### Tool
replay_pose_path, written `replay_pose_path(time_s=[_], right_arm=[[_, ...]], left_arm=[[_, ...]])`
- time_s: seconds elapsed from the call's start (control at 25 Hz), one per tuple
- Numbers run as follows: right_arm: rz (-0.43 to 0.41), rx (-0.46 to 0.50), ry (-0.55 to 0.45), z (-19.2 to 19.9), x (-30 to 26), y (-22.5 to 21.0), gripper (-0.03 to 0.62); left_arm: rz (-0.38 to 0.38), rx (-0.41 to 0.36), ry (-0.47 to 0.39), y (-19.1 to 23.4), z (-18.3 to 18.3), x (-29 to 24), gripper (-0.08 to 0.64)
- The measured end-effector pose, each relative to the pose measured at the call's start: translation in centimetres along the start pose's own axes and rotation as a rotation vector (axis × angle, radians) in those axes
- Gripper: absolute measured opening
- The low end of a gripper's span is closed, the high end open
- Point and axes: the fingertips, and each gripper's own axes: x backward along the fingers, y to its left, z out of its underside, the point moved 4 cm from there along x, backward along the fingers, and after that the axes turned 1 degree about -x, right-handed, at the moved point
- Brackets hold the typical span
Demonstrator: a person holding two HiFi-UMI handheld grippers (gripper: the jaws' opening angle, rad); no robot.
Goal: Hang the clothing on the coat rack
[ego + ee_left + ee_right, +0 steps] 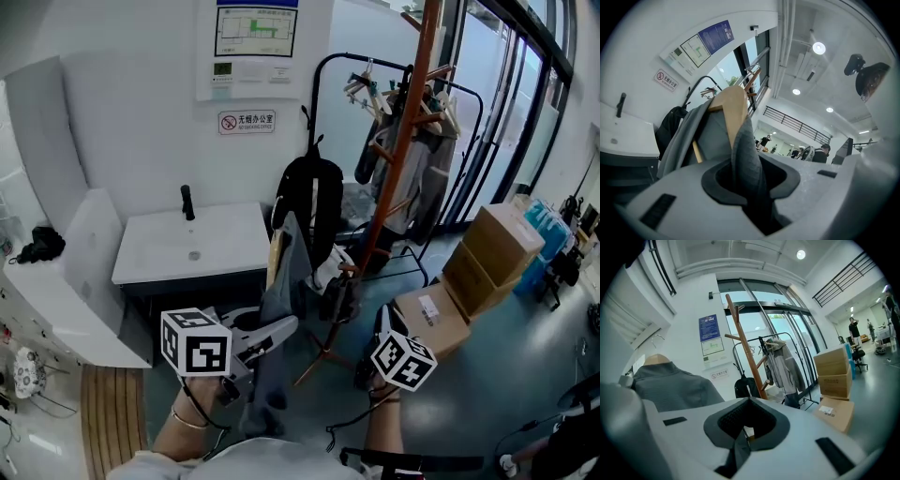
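Note:
A grey garment (278, 314) hangs on a wooden hanger (733, 110) in front of me. My left gripper (279, 328) is shut on a fold of its cloth (747, 161), which runs up between the jaws. My right gripper (349, 305) sits to the right of the garment, and in the right gripper view a thin dark fold of cloth (738, 448) is pinched in its shut jaws. The same garment (670, 387) shows at that view's left with its hanger hook on top. The brown wooden coat rack (405, 131) stands just beyond both grippers, and its pole (746, 357) rises ahead.
A black clothes rail with jackets (427, 150) stands behind the coat rack. A black bag (309, 192) hangs to its left. A white sink cabinet (150, 248) is at the left. Cardboard boxes (497, 248) sit on the floor at the right by glass doors.

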Motion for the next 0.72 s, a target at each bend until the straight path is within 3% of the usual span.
replay_pose_path(time_s=[0.32,0.72], right_arm=[[0.041,-0.039,0.029,1.4,-1.0,-2.2,0.023],[0.124,-0.046,-0.033,-1.0,-3.9,-3.9,0.023]], left_arm=[[0.029,0.022,0.022,1.1,-0.5,-2.0,0.098],[0.108,0.017,0.042,4.8,-3.1,-5.2,0.098]])
